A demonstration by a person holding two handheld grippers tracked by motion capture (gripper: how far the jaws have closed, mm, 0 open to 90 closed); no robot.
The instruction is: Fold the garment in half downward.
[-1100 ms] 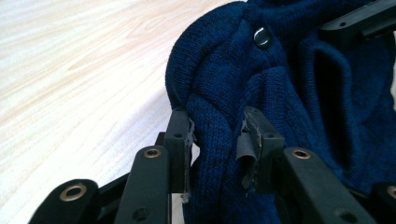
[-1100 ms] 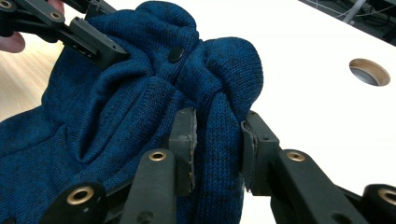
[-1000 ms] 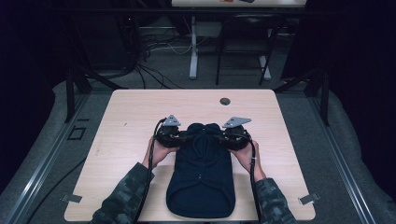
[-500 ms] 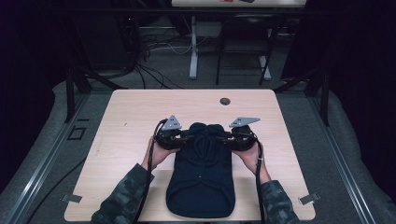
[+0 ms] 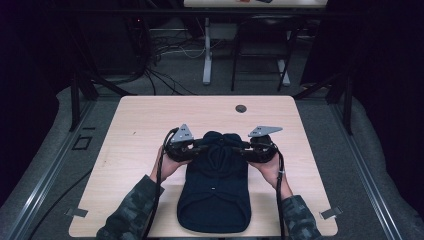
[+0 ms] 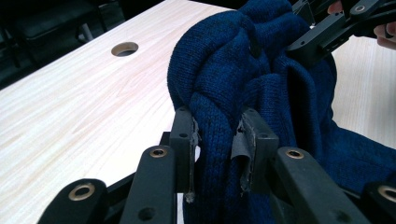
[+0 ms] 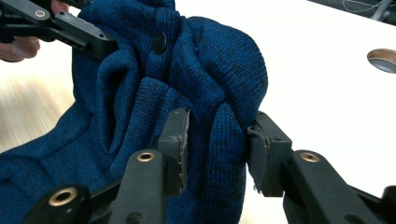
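A dark blue knitted garment (image 5: 215,192) lies flat on the near middle of the light wood table (image 5: 135,125), its near hem close to the table's near edge and its far end bunched up and lifted off the surface. The person's camouflage-patterned sleeves (image 5: 131,212) come in from the near edge on either side of it. The left gripper (image 5: 196,148) is clamped on a fold of the knit at the garment's far left; in the left gripper view (image 6: 217,135) the blue wool is squeezed between its two black jaws, with the other gripper biting the cloth farther off at upper right. The right gripper (image 5: 241,149) is likewise closed on a fold at the far right, and the right gripper view (image 7: 217,140) shows a thick ridge of knit pinched between its jaws, beside a small dark round stud (image 7: 159,43) on the cloth. Black cables (image 5: 159,190) trail from both grippers back along the forearms. Compared with a second ago, the two grippers sit a little farther from the person and the bunched end is raised slightly more. Beyond the garment the tabletop is bare wood up to a round cable hole (image 5: 241,108) near its far edge. Past the table, grey floor carries loose cables (image 5: 170,55), the white leg of another table (image 5: 207,55) and dark frame legs, with the room around in deep shadow.
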